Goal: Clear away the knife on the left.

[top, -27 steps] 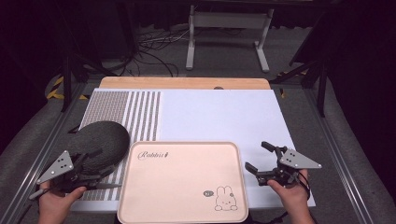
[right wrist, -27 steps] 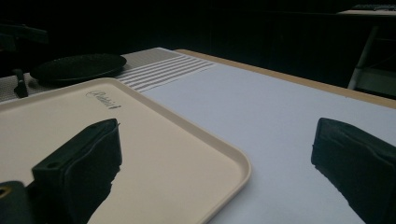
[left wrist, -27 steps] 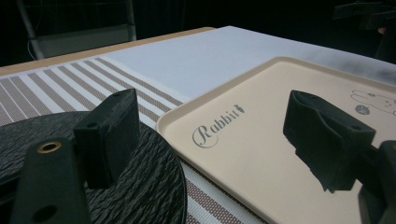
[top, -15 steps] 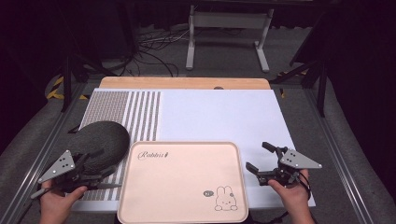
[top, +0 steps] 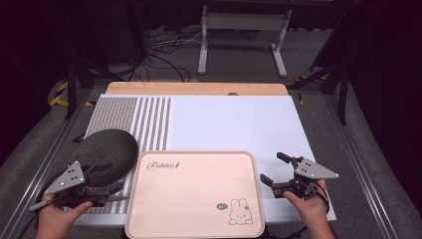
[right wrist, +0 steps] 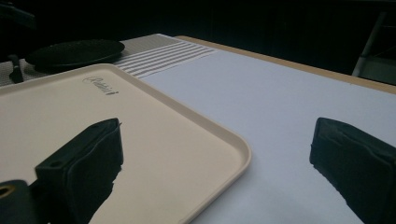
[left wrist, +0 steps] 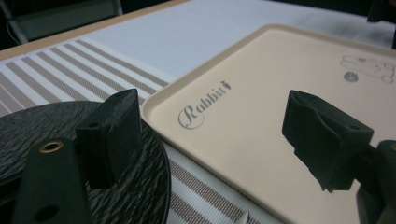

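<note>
A beige tray [top: 194, 199] with a rabbit drawing and the word "Rabbit" lies at the front middle of the table. A black textured round plate [top: 109, 149] sits on the striped mat just left of it. My left gripper [top: 107, 186] is open at the tray's left edge, one jaw over the black plate [left wrist: 37, 126] and the other over the tray [left wrist: 243, 98]. My right gripper [top: 273, 168] is open at the tray's right edge. In the right gripper view one jaw is over the tray [right wrist: 154, 135] and the other over the white mat [right wrist: 289, 102]. Nothing is between either pair of jaws.
A white mat [top: 234, 124] with a grey striped section [top: 144, 119] covers the table, and a wooden strip [top: 199, 88] runs along the far edge. Beyond the table stand a metal frame [top: 244, 35] and floor cables [top: 159, 55]. Metal rails run along both table sides.
</note>
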The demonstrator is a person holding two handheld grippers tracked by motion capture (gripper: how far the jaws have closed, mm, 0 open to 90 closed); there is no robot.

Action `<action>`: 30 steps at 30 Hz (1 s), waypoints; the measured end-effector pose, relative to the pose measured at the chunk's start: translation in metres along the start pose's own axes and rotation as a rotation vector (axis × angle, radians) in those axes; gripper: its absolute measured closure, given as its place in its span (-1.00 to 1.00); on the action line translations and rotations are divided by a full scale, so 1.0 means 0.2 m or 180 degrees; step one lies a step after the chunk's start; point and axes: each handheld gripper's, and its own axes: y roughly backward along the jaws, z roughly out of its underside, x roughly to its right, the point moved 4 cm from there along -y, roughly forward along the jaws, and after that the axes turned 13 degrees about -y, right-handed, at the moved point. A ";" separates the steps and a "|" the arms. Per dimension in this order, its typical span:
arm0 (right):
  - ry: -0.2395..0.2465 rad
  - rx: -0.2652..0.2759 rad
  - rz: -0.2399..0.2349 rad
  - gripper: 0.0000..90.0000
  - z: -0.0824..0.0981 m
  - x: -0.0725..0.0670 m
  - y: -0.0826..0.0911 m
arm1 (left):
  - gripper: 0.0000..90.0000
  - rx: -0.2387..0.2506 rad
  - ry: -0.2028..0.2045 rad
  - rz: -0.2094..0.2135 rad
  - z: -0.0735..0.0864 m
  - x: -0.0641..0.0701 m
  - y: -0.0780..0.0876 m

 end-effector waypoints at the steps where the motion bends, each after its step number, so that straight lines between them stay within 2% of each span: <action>1: 0.0002 0.0005 -0.0003 -0.92 0.00 0.00 0.00 | -0.53 -0.0069 -0.0024 0.0036 0.00 -0.01 0.00; 3: 0.0011 0.0006 0.0000 -0.92 0.00 0.00 0.00 | -0.53 -0.0126 -0.0060 0.0150 -0.02 0.00 0.01; 9: 0.0046 -0.0028 -0.0009 -0.92 0.00 -0.01 0.00 | -0.53 -0.0343 -0.0200 0.0254 -0.03 0.01 0.01; 13: 0.0056 -0.0018 -0.0043 -0.92 0.00 -0.02 0.00 | -0.53 -0.0636 -0.0320 0.0290 -0.04 -0.01 0.02; 14: 0.0055 -0.0015 -0.0046 -0.92 0.00 -0.02 0.00 | -0.53 -0.0636 -0.0320 0.0290 -0.04 -0.01 0.02; 15: 0.0056 -0.0018 -0.0035 -0.92 0.00 -0.01 0.00 | -0.53 -0.0780 -0.0361 0.0332 -0.04 -0.01 0.02; 17: 0.0063 -0.0027 -0.0027 -0.92 0.00 -0.01 0.00 | -0.54 -0.0826 -0.0364 0.0342 -0.05 -0.01 0.02; 18: 0.0058 -0.0030 -0.0021 -0.92 0.00 -0.01 0.00 | -0.56 -0.0949 -0.0327 0.0369 -0.05 -0.02 0.02; 20: 0.0059 -0.0033 -0.0023 -0.92 0.00 -0.01 0.00 | -0.56 -0.0980 -0.0315 0.0393 -0.05 -0.03 0.02; 30: 0.0083 -0.0073 -0.0029 -0.91 0.01 -0.01 -0.01 | -0.57 -0.1486 -0.0458 0.0524 -0.07 -0.05 0.04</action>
